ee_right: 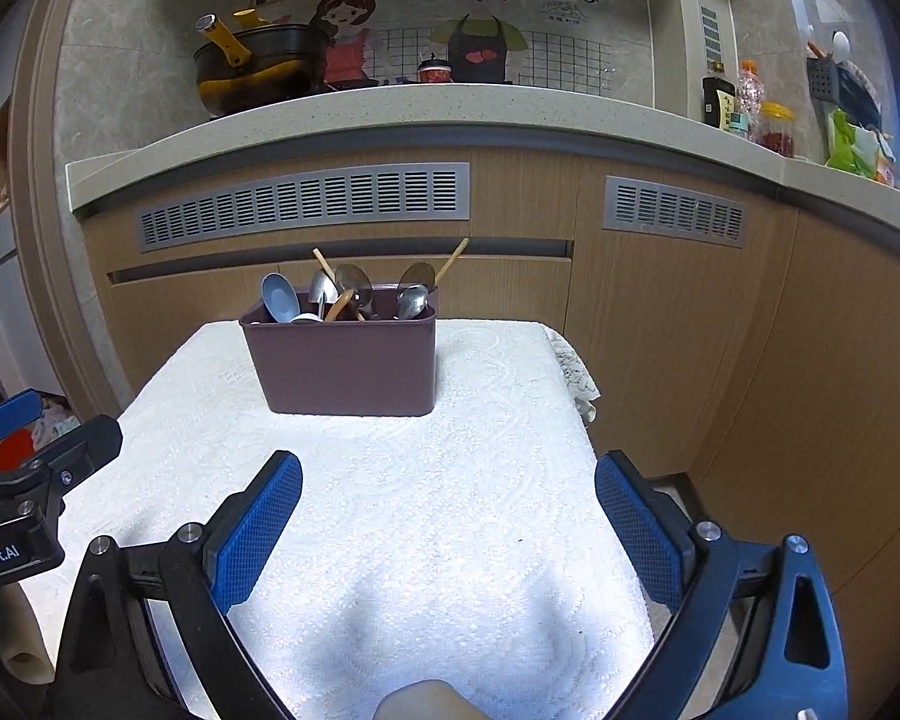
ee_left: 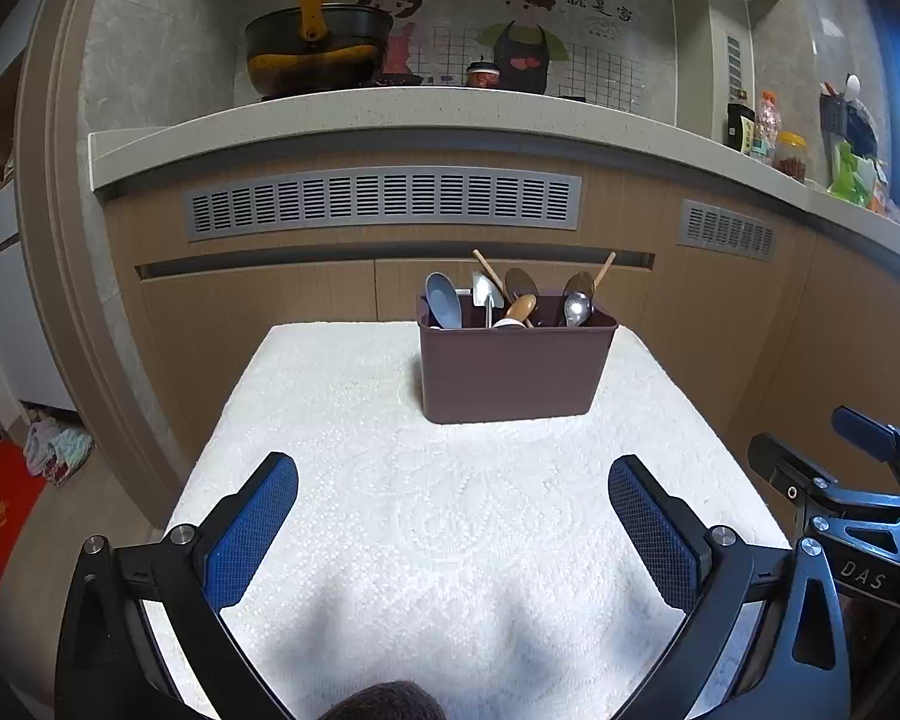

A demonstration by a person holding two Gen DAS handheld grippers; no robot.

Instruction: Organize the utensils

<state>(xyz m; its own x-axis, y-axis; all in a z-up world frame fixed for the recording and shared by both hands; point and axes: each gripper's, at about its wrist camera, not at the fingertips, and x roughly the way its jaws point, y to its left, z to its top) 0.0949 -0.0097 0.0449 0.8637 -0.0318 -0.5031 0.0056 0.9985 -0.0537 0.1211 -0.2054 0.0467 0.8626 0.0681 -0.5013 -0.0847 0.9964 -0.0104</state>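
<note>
A brown plastic utensil holder (ee_left: 510,366) (ee_right: 348,360) stands upright near the far edge of a table under a white lace cloth (ee_left: 360,420) (ee_right: 450,510). Standing in it are a blue spoon (ee_left: 444,300) (ee_right: 281,297), several metal spoons (ee_left: 576,306) (ee_right: 413,300), a wooden spoon and chopsticks. My left gripper (ee_left: 453,468) hovers over the near cloth, open, with nothing between its blue pads. Beside it my right gripper (ee_right: 448,462) is also open and holds nothing. Each gripper shows at the edge of the other's view: the right one (ee_left: 819,441), the left one (ee_right: 54,426).
Wooden cabinets with grey vents (ee_left: 384,201) rise just behind the table. The counter above carries a dark pot with a yellow handle (ee_left: 315,54) and jars and bottles (ee_left: 768,132) at the right. A red mat (ee_left: 0,516) lies on the floor at left.
</note>
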